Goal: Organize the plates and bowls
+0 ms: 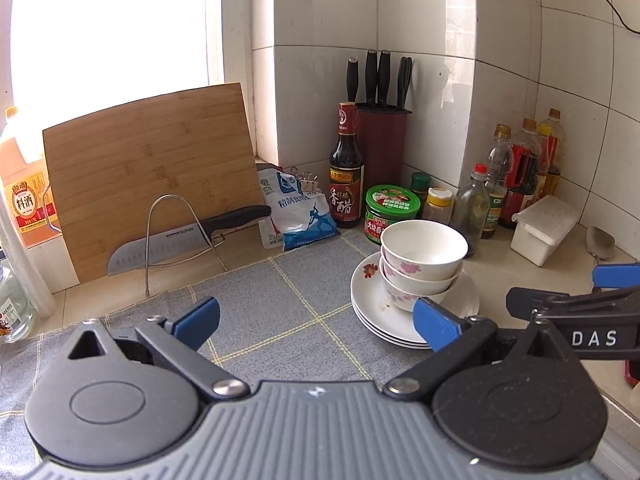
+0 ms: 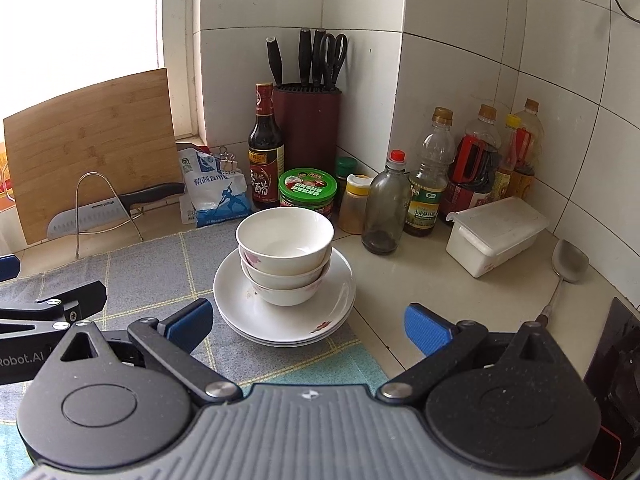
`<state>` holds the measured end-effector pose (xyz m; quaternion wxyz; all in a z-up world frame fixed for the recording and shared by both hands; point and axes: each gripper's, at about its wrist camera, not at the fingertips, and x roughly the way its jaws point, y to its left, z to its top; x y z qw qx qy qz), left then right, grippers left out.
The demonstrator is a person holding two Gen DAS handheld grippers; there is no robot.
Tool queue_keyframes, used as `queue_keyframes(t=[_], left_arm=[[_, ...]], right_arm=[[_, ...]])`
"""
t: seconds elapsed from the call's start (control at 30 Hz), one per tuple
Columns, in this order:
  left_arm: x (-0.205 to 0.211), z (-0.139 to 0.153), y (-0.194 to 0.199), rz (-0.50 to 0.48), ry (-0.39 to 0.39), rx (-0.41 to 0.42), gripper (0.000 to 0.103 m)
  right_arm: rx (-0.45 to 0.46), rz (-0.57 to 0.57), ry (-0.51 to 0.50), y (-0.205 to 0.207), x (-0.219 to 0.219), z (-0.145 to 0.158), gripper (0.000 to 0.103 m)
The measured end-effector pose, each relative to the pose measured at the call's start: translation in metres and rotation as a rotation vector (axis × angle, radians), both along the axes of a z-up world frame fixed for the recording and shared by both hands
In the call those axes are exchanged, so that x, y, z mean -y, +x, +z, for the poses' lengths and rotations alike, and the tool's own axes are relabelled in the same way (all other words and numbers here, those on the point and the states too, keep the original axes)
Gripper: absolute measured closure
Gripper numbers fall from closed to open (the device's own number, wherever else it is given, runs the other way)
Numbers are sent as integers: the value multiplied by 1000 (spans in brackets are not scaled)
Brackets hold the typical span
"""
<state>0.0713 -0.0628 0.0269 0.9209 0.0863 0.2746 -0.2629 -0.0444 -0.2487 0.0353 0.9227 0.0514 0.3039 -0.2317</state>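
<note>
A bamboo cutting board (image 1: 148,168) leans at the counter's back edge behind a knife (image 1: 188,240) in a wire rack. A maroon knife block (image 2: 307,128) fills the corner; a white lidded box (image 2: 496,234) sits near the right wall.

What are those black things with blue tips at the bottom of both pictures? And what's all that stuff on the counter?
Those are two grabbing tools that a person holds, one in each hand. Each tool carries a camera that looks out along its two blue fingers. One picture comes from the left gripper, the other from the right gripper. Both are open and hold nothing.

On the grey cloth sits a pile of plates with three bowls stacked on top. Behind them stand sauce bottles, a green-lidded jar and a block of knives. On the left, a cutting board leans against the wall with a knife in a wire rack in front of it. On the right lie a white box and a spoon.
</note>
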Motion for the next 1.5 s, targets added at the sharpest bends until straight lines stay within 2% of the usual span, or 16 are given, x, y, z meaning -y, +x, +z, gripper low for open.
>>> queue_keyframes(t=[1.5], left_arm=[[16,2,-2,-4,-7,-3,1]], right_arm=[[-1,-31,-29,-7,10,5,0]])
